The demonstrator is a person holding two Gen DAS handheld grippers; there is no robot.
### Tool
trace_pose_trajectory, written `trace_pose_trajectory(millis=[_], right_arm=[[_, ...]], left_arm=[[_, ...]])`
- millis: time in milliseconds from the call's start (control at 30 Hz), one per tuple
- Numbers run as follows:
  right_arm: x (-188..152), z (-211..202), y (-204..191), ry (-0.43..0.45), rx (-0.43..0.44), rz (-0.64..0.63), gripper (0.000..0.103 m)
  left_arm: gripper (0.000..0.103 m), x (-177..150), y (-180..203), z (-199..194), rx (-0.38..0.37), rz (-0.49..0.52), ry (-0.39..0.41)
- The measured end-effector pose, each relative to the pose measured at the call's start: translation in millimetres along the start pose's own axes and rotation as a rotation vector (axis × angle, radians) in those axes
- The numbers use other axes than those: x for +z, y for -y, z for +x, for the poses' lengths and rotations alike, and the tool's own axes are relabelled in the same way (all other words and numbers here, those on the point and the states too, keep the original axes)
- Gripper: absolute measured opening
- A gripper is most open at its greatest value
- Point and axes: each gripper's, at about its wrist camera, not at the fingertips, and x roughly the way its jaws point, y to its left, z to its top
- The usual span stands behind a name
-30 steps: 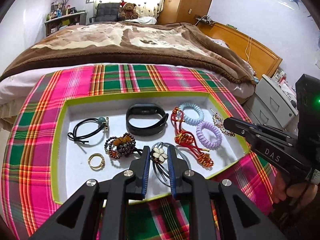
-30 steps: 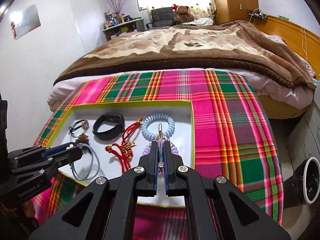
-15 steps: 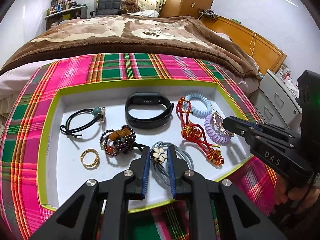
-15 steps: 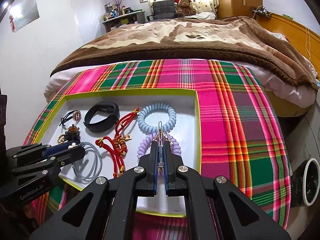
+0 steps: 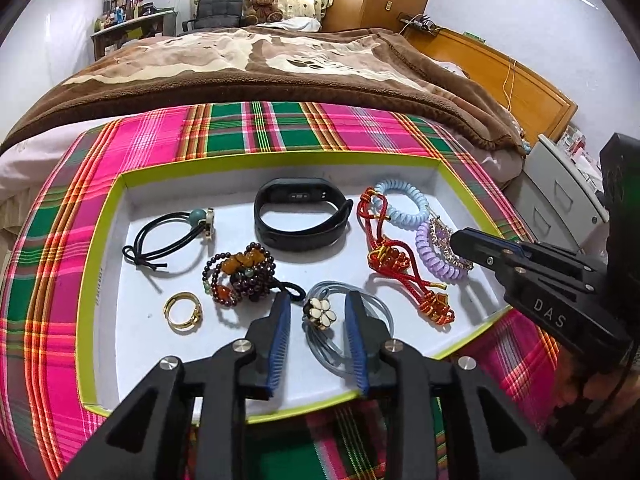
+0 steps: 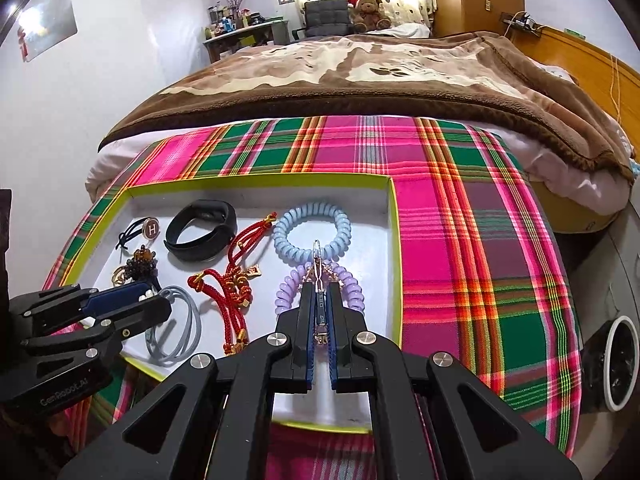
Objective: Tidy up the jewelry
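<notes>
A white tray with a lime rim (image 5: 100, 280) lies on a plaid cloth. My left gripper (image 5: 317, 298) hovers low over its front, jaws opening. The grey hair tie with a white flower (image 5: 318, 312) lies between the pads, and neither pad touches it. My right gripper (image 6: 320, 286) is shut on a slim jewelled hair clip (image 6: 317, 256), held just above the purple coil tie (image 6: 352, 288) at the tray's right side. From the left wrist view, the right gripper (image 5: 460, 240) comes in from the right.
Also in the tray are a black fitness band (image 5: 300, 216), a blue coil tie (image 5: 404, 200), a red knotted cord (image 5: 400, 268), a beaded bracelet (image 5: 240, 268), a gold ring (image 5: 182, 312) and a black hair tie (image 5: 172, 236). A bed lies beyond and white drawers (image 5: 560, 200) stand on the right.
The left jaws have spread apart and let go of the flower hair tie, which now lies in the tray. The right gripper still holds the clip and has sunk closer to the purple coil.
</notes>
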Motion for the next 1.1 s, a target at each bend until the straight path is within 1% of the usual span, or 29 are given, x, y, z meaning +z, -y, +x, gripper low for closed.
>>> trace_pose_trajectory(millis=[33,100,200,300,333,400,500,567,667,700,733,800,1000,1100], right_arm=[[0.0,-0.1,-0.6,0.000,0.000,0.000,0.005],[-0.1,0.0,-0.5,0.001,-0.004,0.001,0.005],[-1.0,0.0,-0.9,0.003,-0.005,0.006,0.006],[-1.7,-1.2,-0.8,0.006,0.006,0.011,0.012],[-1.8,-1.5,-0.9,0.007,0.003,0.010,0.012],[-2.2,-2.6,-1.0,0.009,0.001,0.012,0.012],[-2.7,-6.5,-2.2,0.019,0.014,0.016,0.013],[-3.1,-10.5,-3.6,0.028,0.021,0.011,0.016],[-4.0,-17.8,-5.2,0.041,0.023,0.009,0.032],[-3.9,-19.8,-6.2,0.045,0.024,0.009,0.039],[-4.5,-22.9,-7.3,0.051,0.027,0.009,0.041],[-5.8,-29.2,-9.6,0.061,0.028,0.009,0.041],[-16.1,-56.5,-22.4,0.117,0.015,-0.005,0.041],[-24.3,-69.5,-29.9,0.139,0.002,-0.002,0.042]], left_arm=[[0.031,-0.5,0.0,-0.4,0.004,0.002,0.002],[0.037,-0.5,-0.2,-1.1,0.003,0.002,0.006],[0.038,-0.5,-0.7,-1.7,0.006,-0.003,0.006],[0.039,-0.4,-0.3,-4.6,0.001,-0.001,0.014],[0.040,-0.2,-0.4,-5.3,0.000,-0.001,0.015],[0.045,-0.2,-1.0,-7.6,0.008,-0.007,0.020],[0.046,-0.8,-0.4,-12.2,0.015,-0.005,0.029],[0.046,-0.9,-1.3,-16.8,0.020,-0.012,0.039],[0.046,-1.9,-1.5,-24.7,0.025,-0.018,0.052],[0.046,-2.6,-1.2,-28.8,0.029,-0.018,0.059],[0.047,-3.4,0.1,-32.1,0.036,-0.016,0.065],[0.050,-5.5,1.8,-39.4,0.050,-0.014,0.080],[0.050,-17.9,6.4,-64.4,0.112,-0.030,0.133],[0.050,-25.0,7.5,-73.5,0.127,-0.041,0.147]])
